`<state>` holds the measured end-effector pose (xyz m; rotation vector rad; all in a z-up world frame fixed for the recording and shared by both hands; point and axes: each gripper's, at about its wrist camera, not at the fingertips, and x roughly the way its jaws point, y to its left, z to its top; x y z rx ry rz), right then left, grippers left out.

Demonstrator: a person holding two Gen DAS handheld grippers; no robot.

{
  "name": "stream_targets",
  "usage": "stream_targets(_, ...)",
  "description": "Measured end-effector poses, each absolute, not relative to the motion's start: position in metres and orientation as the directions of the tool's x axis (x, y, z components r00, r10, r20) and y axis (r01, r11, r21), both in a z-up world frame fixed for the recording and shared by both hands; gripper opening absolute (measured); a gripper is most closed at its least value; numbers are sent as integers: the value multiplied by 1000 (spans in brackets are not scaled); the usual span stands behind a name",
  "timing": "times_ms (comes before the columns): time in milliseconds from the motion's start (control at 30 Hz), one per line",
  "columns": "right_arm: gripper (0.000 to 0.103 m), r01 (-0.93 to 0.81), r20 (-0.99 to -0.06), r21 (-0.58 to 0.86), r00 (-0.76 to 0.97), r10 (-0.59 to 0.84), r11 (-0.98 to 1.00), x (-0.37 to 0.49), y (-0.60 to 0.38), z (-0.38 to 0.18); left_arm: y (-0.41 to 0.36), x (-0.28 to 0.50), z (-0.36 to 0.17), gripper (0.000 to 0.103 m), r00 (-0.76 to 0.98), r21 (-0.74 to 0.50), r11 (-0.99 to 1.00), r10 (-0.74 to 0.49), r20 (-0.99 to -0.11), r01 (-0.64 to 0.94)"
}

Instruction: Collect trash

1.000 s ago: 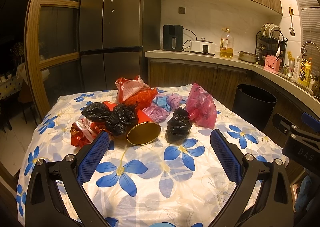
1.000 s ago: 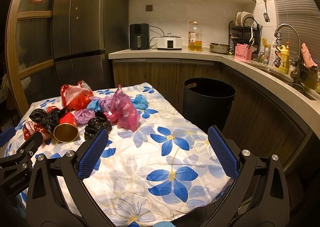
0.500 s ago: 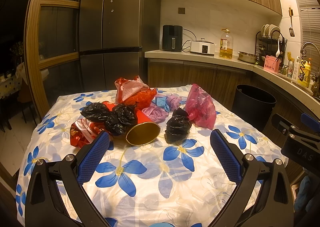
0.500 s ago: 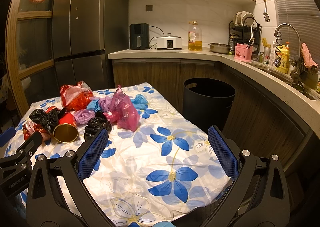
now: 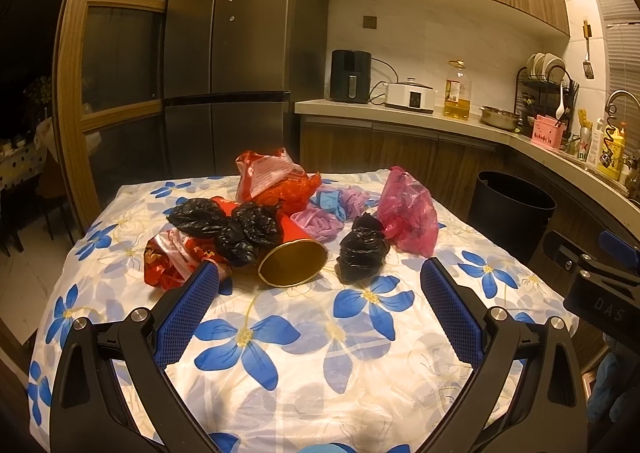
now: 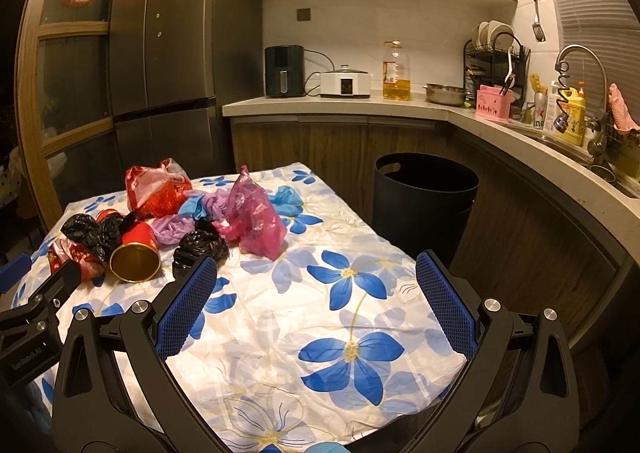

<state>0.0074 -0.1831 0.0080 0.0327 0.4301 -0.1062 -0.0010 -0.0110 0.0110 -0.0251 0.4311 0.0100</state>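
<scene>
A heap of trash lies on the flowered tablecloth (image 5: pixel 280 337): a red cup with a gold inside (image 5: pixel 294 261) on its side, crumpled black bags (image 5: pixel 236 227) (image 5: pixel 362 251), a pink bag (image 5: pixel 408 211), a red wrapper (image 5: pixel 276 181) and purple and blue bags (image 5: pixel 320 219). My left gripper (image 5: pixel 320 285) is open just short of the cup, with nothing between its fingers. My right gripper (image 6: pixel 316 281) is open over the table's right half, the pink bag (image 6: pixel 256 213) and a black bag (image 6: pixel 200 247) ahead to its left. A black bin (image 6: pixel 424 205) stands off the table's far right corner.
A dark fridge (image 5: pixel 232 53) stands behind the table. The counter (image 6: pixel 360 103) carries an air fryer, a cooker, an oil bottle, a dish rack and a sink with a tap (image 6: pixel 580 61). The counter's cabinets run close along the table's right side.
The left wrist view has shifted very slightly; the trash sits a touch lower and left in frame. The right gripper and the trash have not moved.
</scene>
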Motion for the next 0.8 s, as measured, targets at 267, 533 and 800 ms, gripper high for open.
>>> stream_targets(267,98,50,-428,31,903,-32,998,21,-180,-13,19,6,-8,97,900,-55,991,85,-427,-120)
stream_targets(533,98,-15,-436,53,899,36,998,45,-172,-35,61,18,-23,92,881,-58,970,189,-434,-237)
stream_targets(800,92,-111,-431,59,894,126,992,70,-145,-47,96,49,-34,81,842,-36,939,289,-456,-342)
